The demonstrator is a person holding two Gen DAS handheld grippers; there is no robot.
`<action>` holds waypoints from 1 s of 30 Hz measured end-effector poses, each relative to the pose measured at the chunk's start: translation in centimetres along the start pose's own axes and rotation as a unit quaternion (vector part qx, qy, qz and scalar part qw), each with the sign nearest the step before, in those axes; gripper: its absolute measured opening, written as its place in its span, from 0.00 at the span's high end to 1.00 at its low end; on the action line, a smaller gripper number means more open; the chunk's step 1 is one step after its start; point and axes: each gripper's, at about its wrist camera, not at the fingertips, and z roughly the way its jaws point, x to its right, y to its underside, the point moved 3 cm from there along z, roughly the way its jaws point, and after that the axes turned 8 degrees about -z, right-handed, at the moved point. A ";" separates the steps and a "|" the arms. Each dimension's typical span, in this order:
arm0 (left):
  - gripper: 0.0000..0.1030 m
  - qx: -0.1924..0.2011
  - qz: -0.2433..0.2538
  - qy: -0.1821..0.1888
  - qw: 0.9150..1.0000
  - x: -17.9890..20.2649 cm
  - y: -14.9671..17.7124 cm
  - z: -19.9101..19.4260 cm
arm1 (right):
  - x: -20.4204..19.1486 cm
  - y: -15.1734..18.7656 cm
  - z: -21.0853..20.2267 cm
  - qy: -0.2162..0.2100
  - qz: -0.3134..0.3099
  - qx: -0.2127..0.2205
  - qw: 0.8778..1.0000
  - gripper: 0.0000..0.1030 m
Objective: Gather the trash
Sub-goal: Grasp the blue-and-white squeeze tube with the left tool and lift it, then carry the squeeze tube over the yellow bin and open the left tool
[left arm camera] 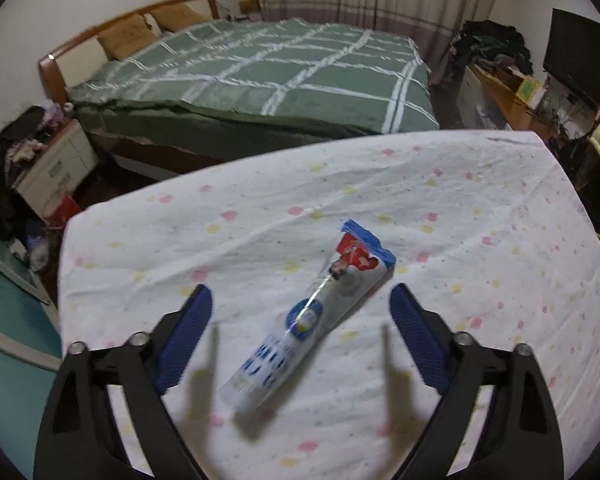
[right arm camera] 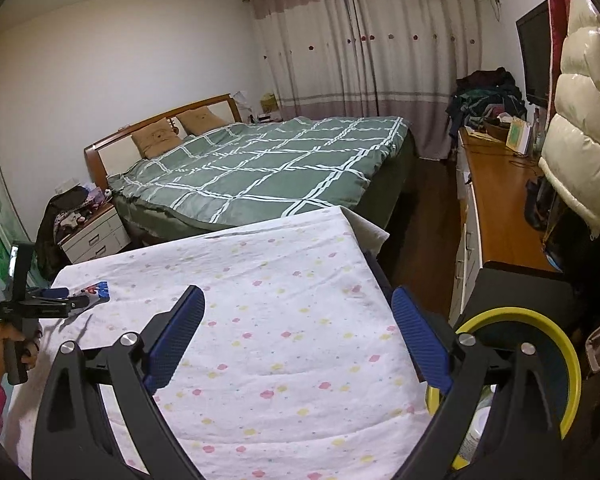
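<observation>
A table under a white cloth with pink and yellow dots [left arm camera: 440, 208] is filling the near half of both views, and the green checked bed [left arm camera: 284, 76] is lying beyond it at twelve o'clock. Off the table's edge at four o'clock in the right wrist view, a yellow-rimmed bin [right arm camera: 540, 364] is standing on the floor, and it looks like the place where the trash is meant to go. The right gripper [right arm camera: 298, 300] is hanging over bare cloth with its jaws released and nothing between them. The left gripper [left arm camera: 302, 296] is tilting down over the toothpaste tube [left arm camera: 312, 312], its blue pads standing spread on either side of the tube and not touching it; the tube is lying flat on the cloth, its crimped blue end pointing toward one o'clock and its other end toward seven. The risks are sitting in that angle: the tube is running slantwise across the gap, so jaws closing now could be catching only a corner and spinning it away, and pads coming in too low could be pinching a fold of the loose cloth along with the flattened tube and dragging it.
</observation>
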 end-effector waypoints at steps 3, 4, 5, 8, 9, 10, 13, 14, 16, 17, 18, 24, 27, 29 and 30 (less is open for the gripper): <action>0.25 -0.015 0.018 -0.004 1.000 0.6 -0.3 0.9 | 0.1 -0.1 0.2 -0.002 0.004 -0.004 1.000 0.12; 0.26 -0.018 0.024 -0.006 1.000 0.9 -0.3 1.2 | 0.2 -0.1 0.1 -0.003 0.004 -0.004 1.000 0.12; 0.27 -0.021 0.029 -0.006 0.999 1.1 -0.3 1.4 | 0.2 -0.1 0.1 -0.004 0.005 -0.004 1.000 0.12; 0.41 -0.030 0.038 -0.010 0.999 2.0 -0.1 1.9 | 0.2 0.0 -0.3 -0.010 0.008 -0.001 1.000 0.12; 0.46 -0.033 0.035 -0.005 0.999 2.2 -0.2 2.0 | 0.2 0.0 -0.3 -0.011 0.008 0.000 1.000 0.12; 0.50 -0.035 0.033 -0.003 0.999 2.4 -0.2 2.0 | 0.2 0.0 -0.3 -0.010 0.007 0.000 1.000 0.11; 0.68 -0.035 0.025 -0.001 0.999 2.8 0.1 2.0 | 0.2 0.0 -0.3 -0.011 0.006 -0.003 1.000 0.11; 0.71 -0.034 0.014 -0.002 0.999 3.0 0.3 1.8 | 0.3 0.1 -0.2 -0.011 0.006 -0.004 1.000 0.11; 0.77 -0.032 0.003 0.005 0.999 3.8 1.0 1.1 | 0.2 0.1 -0.3 -0.011 0.005 -0.003 1.000 0.11; 0.77 -0.027 0.004 0.004 1.000 4.5 1.6 0.6 | 0.2 0.1 -0.3 -0.012 0.004 -0.003 1.000 0.11; 0.77 -0.023 0.007 0.002 1.000 5.2 2.1 0.0 | 0.2 0.0 -0.2 -0.011 0.003 -0.003 1.000 0.11; 0.77 0.008 0.014 0.046 0.999 11.4 6.3 -5.6 | 0.3 0.1 -0.5 -0.004 0.000 0.001 1.000 0.11; 0.77 0.015 0.025 0.067 0.997 14.7 8.0 -8.1 | 0.5 0.0 -0.9 0.004 -0.004 0.002 1.000 0.11; 0.77 0.015 0.040 0.081 0.996 17.2 8.8 -9.3 | 0.8 -0.1 -1.5 0.008 -0.007 -0.003 1.000 0.11; 0.77 0.016 0.051 0.083 0.995 18.4 9.1 -9.9 | 1.1 -0.1 -2.2 0.004 -0.005 -0.002 1.000 0.11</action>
